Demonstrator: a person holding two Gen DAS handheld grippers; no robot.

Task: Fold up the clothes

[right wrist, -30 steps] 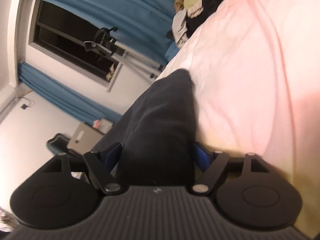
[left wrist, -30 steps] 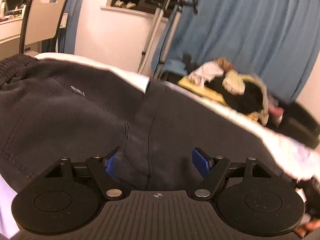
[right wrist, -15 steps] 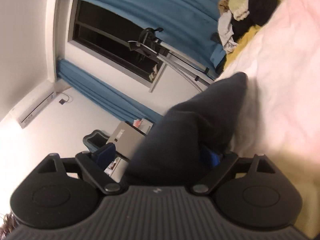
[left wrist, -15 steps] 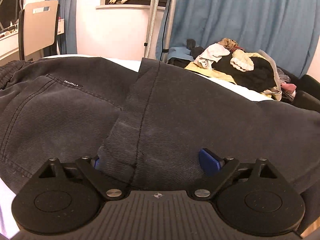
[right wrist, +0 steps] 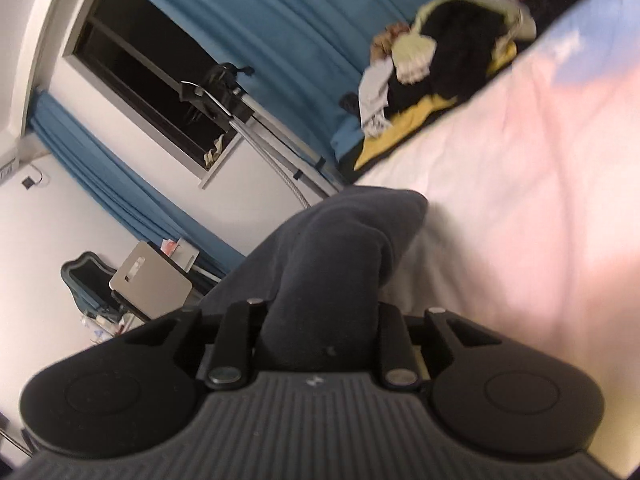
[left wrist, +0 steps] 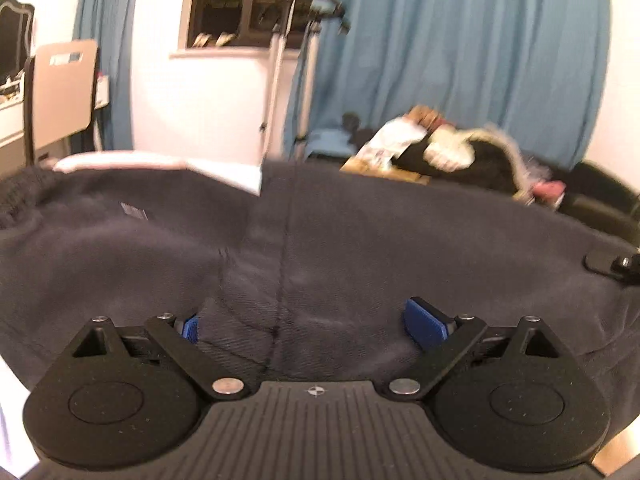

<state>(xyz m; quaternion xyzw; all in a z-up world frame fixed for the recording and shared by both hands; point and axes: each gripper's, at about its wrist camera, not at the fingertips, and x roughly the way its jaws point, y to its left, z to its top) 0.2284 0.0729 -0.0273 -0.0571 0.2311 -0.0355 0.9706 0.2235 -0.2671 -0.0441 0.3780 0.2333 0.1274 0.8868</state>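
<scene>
A pair of dark charcoal trousers [left wrist: 320,240] lies spread on the white bed sheet [left wrist: 224,170]. In the left wrist view my left gripper [left wrist: 312,326] is open, its blue pads wide apart, with the trouser seam and crotch fabric between them. In the right wrist view my right gripper [right wrist: 318,332] is shut on a bunched fold of the trousers [right wrist: 336,248], held over the pinkish-white sheet [right wrist: 520,208]. Part of the right gripper [left wrist: 612,262] shows at the right edge of the left wrist view.
A heap of mixed clothes [left wrist: 452,160] lies at the far side of the bed, also in the right wrist view [right wrist: 440,64]. Blue curtains [left wrist: 460,52], a dark window, a metal stand [left wrist: 280,80] and a beige chair [left wrist: 60,92] stand behind.
My right gripper has closed from open onto the fold of the trousers. My left gripper stayed open over the seam, and its view shifted slightly.
</scene>
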